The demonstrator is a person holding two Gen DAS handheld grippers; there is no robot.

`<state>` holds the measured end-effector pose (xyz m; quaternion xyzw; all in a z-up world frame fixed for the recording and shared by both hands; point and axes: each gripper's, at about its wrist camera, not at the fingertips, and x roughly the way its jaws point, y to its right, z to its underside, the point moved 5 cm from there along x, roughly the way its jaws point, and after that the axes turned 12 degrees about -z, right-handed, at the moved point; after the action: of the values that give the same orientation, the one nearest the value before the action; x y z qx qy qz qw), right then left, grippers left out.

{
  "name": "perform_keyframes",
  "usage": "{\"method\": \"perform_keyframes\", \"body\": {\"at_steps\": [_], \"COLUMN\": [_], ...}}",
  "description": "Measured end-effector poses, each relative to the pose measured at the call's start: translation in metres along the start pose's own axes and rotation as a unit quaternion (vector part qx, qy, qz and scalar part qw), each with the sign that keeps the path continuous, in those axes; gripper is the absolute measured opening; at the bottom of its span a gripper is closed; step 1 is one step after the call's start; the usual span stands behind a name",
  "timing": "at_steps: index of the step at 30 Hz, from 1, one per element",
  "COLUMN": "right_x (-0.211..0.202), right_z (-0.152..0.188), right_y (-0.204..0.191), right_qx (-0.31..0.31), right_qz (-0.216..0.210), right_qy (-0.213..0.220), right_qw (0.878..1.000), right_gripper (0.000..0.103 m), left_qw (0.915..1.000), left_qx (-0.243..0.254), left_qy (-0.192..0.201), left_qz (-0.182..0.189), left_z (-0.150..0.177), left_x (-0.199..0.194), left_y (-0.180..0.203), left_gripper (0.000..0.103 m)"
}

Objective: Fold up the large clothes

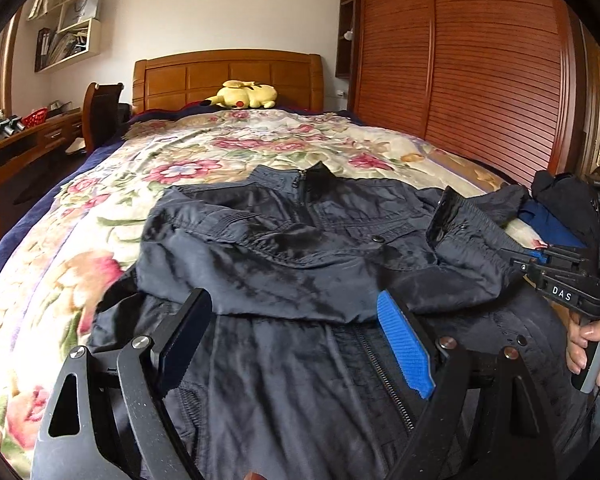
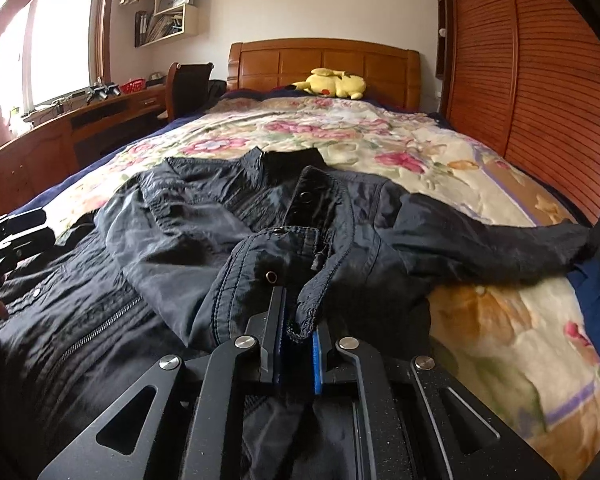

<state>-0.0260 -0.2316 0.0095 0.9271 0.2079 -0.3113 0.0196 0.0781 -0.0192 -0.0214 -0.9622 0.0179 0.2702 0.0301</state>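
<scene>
A bedroom is showing in both views: a bed with a floral quilt [image 1: 112,216] is serving as the work surface, a wooden headboard [image 1: 228,76] and a yellow plush toy [image 1: 244,95] lying at its far end, a louvred wardrobe [image 1: 480,80] running along one side and a desk [image 2: 80,120] along the other.

The dark jacket [image 1: 284,264] is lying front-up on the near part of the quilt, collar pointing toward the headboard, its zipper [image 1: 384,376] running toward you. One sleeve is already lying folded across the chest. Your right gripper [image 2: 294,330] is pinching the cuff [image 2: 300,280] of the other sleeve between its closed fingers, and that sleeve [image 2: 480,248] is trailing off toward the wardrobe side. Your left gripper [image 1: 300,340] is hovering over the jacket's lower front with its fingers spread and grasping nothing.

Risks, as judged from this pose:
- You are holding only the cuff's edge; a quick pull is likely to slip it out of the pads.
- Nothing is pinning the body, so dragging the sleeve across may be pulling the whole jacket askew and undoing the sleeve already folded.
- The slick fabric is bunching near the shoulder; folding over that may be locking in a lump.
- Dark and blue clothes [image 1: 556,208] are lying just beside the trailing sleeve and may be snagging along with it.
</scene>
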Motion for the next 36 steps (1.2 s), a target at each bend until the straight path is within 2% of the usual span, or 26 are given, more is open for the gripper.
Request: {"method": "perform_keyframes", "body": {"at_steps": [2, 3, 5, 6, 10, 15, 23, 28, 36], "right_x": [-0.005, -0.008, -0.012, -0.015, -0.018, -0.006, 0.026, 0.030, 0.023], "right_z": [0.001, 0.000, -0.001, -0.002, -0.001, 0.001, 0.010, 0.011, 0.014], "right_y": [0.008, 0.011, 0.017, 0.020, 0.019, 0.013, 0.015, 0.024, 0.033], "right_qx": [0.001, 0.001, 0.003, 0.007, 0.023, 0.015, 0.002, -0.001, 0.014], "right_qz": [0.013, 0.025, 0.035, 0.034, 0.013, 0.000, -0.011, 0.019, 0.014], "right_qy": [0.001, 0.004, 0.012, 0.018, 0.027, 0.014, -0.052, -0.074, -0.072], "right_qw": [1.000, 1.000, 0.999, 0.999, 0.999, 1.000, 0.999, 0.997, 0.997], "right_gripper": [0.032, 0.036, 0.057, 0.058, 0.058, 0.058, 0.058, 0.058, 0.058], "left_qw": [1.0000, 1.0000, 0.9999, 0.9999, 0.9998, 0.9996, 0.9995, 0.9995, 0.9994], "left_qx": [0.004, 0.006, 0.010, 0.010, 0.016, 0.027, 0.030, 0.026, 0.028], "left_qy": [0.000, 0.000, -0.001, -0.002, -0.007, -0.012, -0.014, -0.015, -0.015], "left_qz": [0.002, 0.002, 0.003, 0.003, 0.004, 0.003, 0.004, 0.008, 0.011], "left_z": [0.000, -0.001, 0.000, 0.001, 0.003, 0.008, 0.011, 0.012, 0.013], "left_x": [0.000, 0.001, 0.002, 0.002, 0.005, 0.009, 0.010, 0.010, 0.010], "left_y": [0.005, 0.007, 0.012, 0.014, 0.021, 0.027, 0.029, 0.029, 0.028], "left_gripper": [0.085, 0.085, 0.085, 0.085, 0.085, 0.085, 0.085, 0.085, 0.085]}}
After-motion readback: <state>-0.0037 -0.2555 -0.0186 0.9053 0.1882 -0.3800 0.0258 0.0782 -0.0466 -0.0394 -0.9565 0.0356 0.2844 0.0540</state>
